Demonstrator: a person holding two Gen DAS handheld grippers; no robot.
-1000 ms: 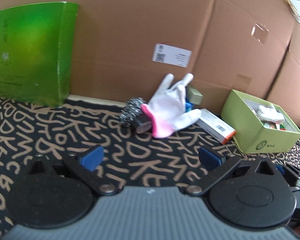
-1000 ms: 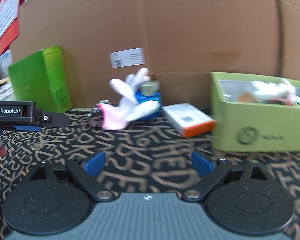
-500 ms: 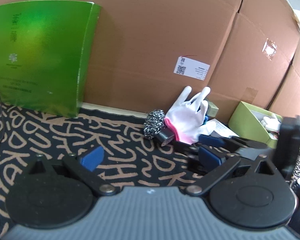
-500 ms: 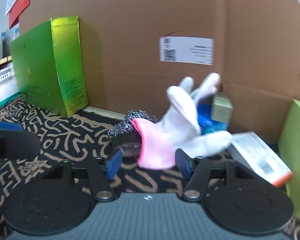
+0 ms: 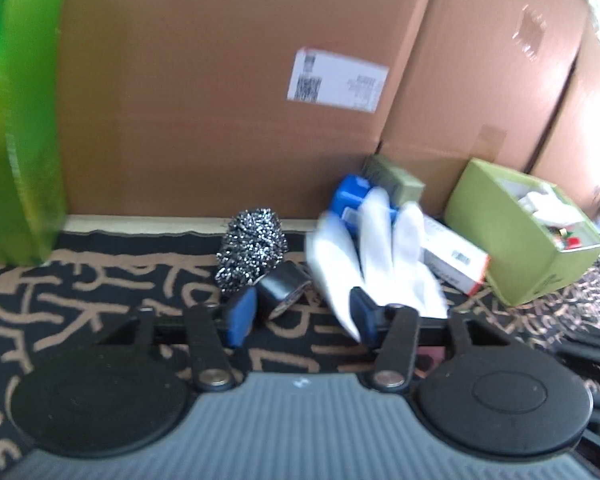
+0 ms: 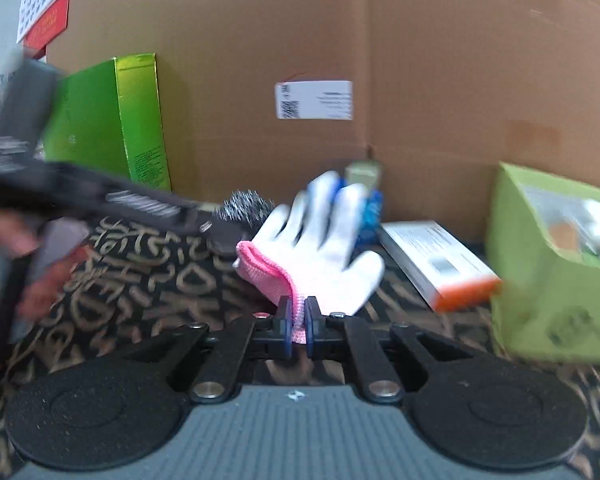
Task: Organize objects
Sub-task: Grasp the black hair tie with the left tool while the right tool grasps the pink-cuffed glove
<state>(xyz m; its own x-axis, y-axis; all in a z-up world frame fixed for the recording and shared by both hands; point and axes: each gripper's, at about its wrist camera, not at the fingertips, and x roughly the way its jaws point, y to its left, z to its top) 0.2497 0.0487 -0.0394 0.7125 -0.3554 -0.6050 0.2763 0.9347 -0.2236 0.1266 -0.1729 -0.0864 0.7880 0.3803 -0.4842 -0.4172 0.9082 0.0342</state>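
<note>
Right gripper (image 6: 296,322): clamped tight on pink cuff of white glove (image 6: 320,240), over patterned mat (image 6: 140,280). Left gripper (image 5: 296,316): jaws just closing, part-open around black tape roll (image 5: 282,288), no contact seen. Beyond: steel scourer (image 5: 252,250), cardboard wall (image 5: 220,100).

Right gripper (image 6: 296,320) newly clamped on glove cuff (image 6: 276,276)
</note>
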